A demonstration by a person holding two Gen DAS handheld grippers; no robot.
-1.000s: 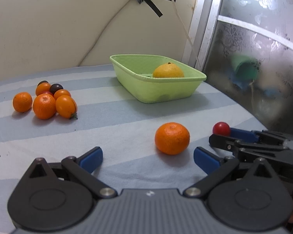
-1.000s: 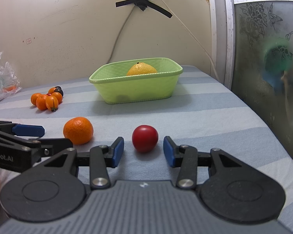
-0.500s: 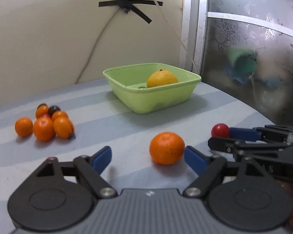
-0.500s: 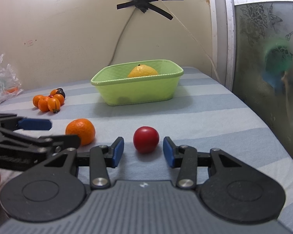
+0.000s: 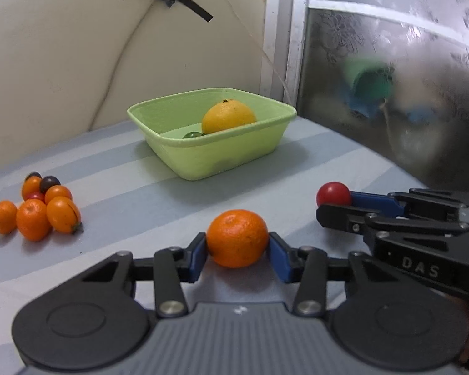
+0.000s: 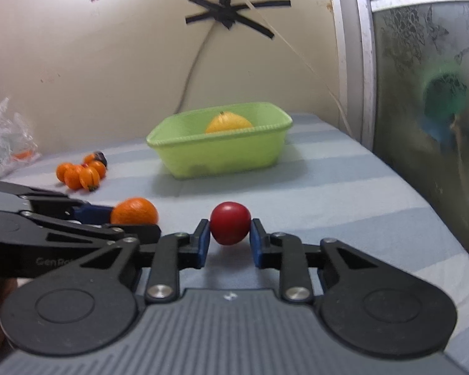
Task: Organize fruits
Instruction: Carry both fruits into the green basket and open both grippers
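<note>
A tangerine [image 5: 237, 237] rests on the striped cloth between the blue pads of my left gripper [image 5: 237, 248]. Its jaws are closing and both pads touch the fruit's sides. To its right, a small red fruit [image 6: 230, 227] sits between the pads of my right gripper [image 6: 229, 241], whose jaws are also closing with the pads against it. The left wrist view shows that red fruit [image 5: 333, 193] at the right gripper's tip. A light green basket [image 5: 159, 136] stands farther back and holds a large yellow-orange citrus [image 5: 228, 115] and a small green fruit [image 5: 192, 135].
A pile of small orange, red and dark fruits [image 5: 37, 209] lies on the cloth at the left. A crumpled plastic bag [image 6: 9, 143] sits at the far left by the wall. A frosted glass panel [image 5: 390, 93] bounds the right side. A taped cable runs down the wall.
My left gripper moved forward around the tangerine and closed from wide open onto it. The right gripper stayed in place and narrowed until its pads met the red fruit.
</note>
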